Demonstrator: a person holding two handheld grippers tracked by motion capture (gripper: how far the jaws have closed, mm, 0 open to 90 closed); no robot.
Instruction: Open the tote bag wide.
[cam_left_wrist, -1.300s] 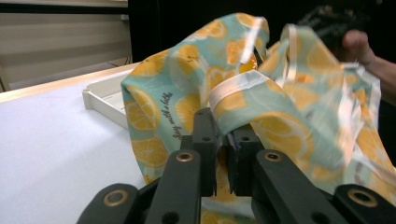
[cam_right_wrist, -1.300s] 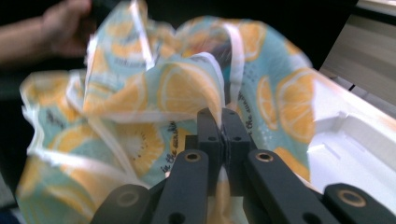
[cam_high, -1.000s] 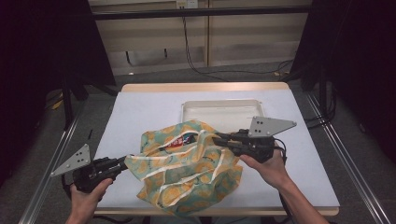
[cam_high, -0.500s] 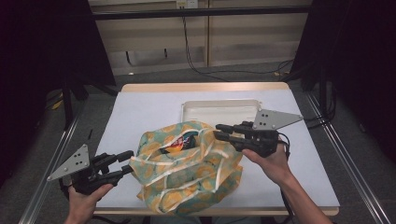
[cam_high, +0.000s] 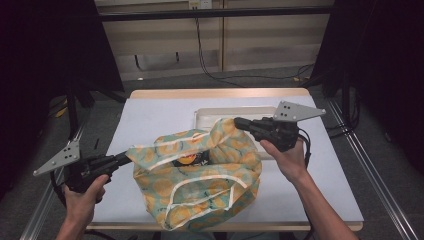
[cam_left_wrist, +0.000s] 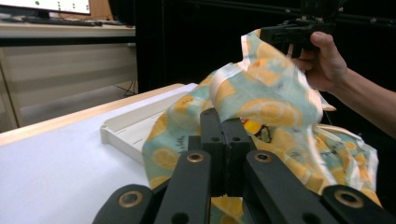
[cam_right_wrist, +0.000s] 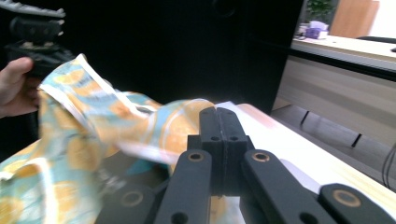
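Both grippers are clamping the bag's (cam_high: 200, 185) rim: left gripper (cam_high: 126, 157), right gripper (cam_high: 239, 123). Keep pulling evenly apart, spreading the mouth.

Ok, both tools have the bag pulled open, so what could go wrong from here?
1. Each tool, left tool and right tool, pinches only a thin edge of the bag, so the cloth may slip out.
2. The dark packet inside could tip out.
3. The bag overhangs the table's near edge and might slide off.

White tray (cam_high: 215, 113) on the table (cam_high: 150, 115) — cables (cam_high: 210, 70) behind.
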